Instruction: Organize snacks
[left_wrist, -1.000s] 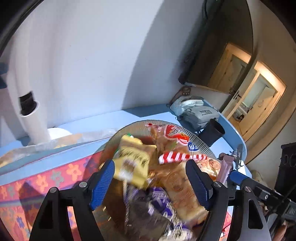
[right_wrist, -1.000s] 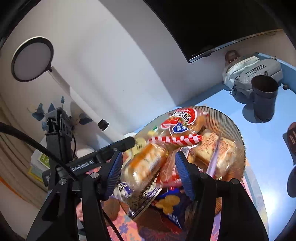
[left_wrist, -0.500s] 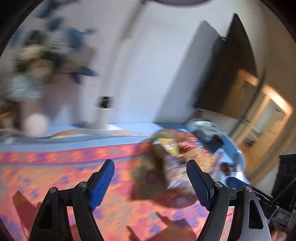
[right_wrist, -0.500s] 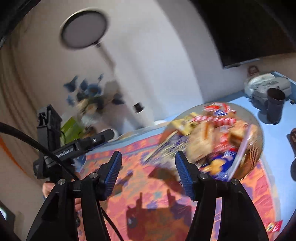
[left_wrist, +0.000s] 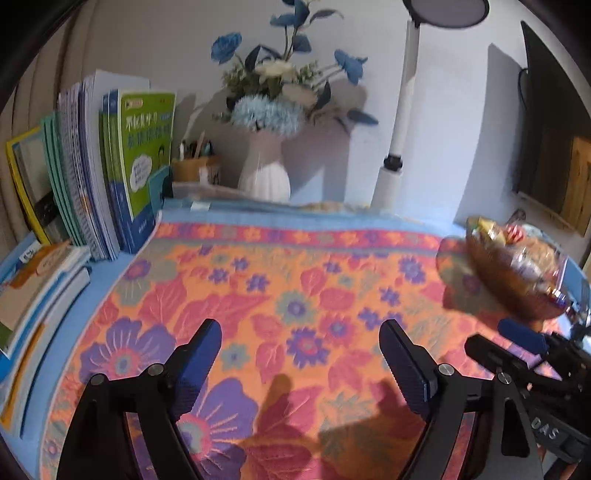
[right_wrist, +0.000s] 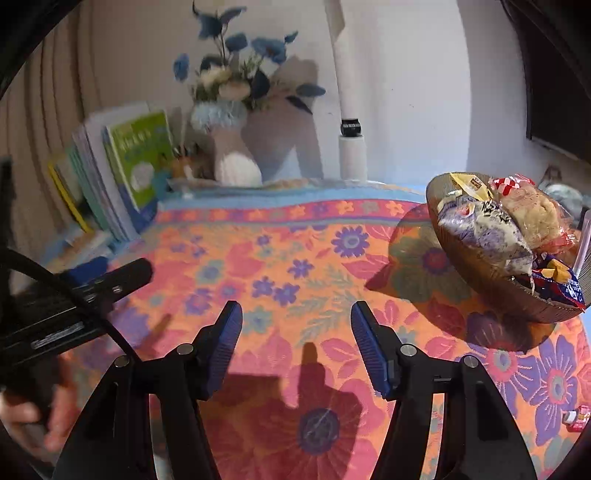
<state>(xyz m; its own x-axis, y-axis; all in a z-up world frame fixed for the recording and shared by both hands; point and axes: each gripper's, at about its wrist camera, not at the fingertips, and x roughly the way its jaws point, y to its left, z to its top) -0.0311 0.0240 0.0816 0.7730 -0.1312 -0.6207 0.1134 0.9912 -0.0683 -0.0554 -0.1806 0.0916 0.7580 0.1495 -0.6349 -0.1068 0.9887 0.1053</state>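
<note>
Both grippers swung off bowl (right_wrist: 480, 273) since earlier; now over bare cloth (left_wrist: 295, 280). Left gripper (left_wrist: 300, 356) jaws just widened, empty. Right gripper (right_wrist: 296, 338) half-open, empty.

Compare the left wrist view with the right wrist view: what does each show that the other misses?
Only the left wrist view shows the lamp's round head and flat-lying books. Only the right wrist view shows a small red wrapper on the cloth and a hand on the left gripper. Both show the snack bowl, flower vase, upright books, floral cloth and empty, open grippers, the right gripper included.
</note>
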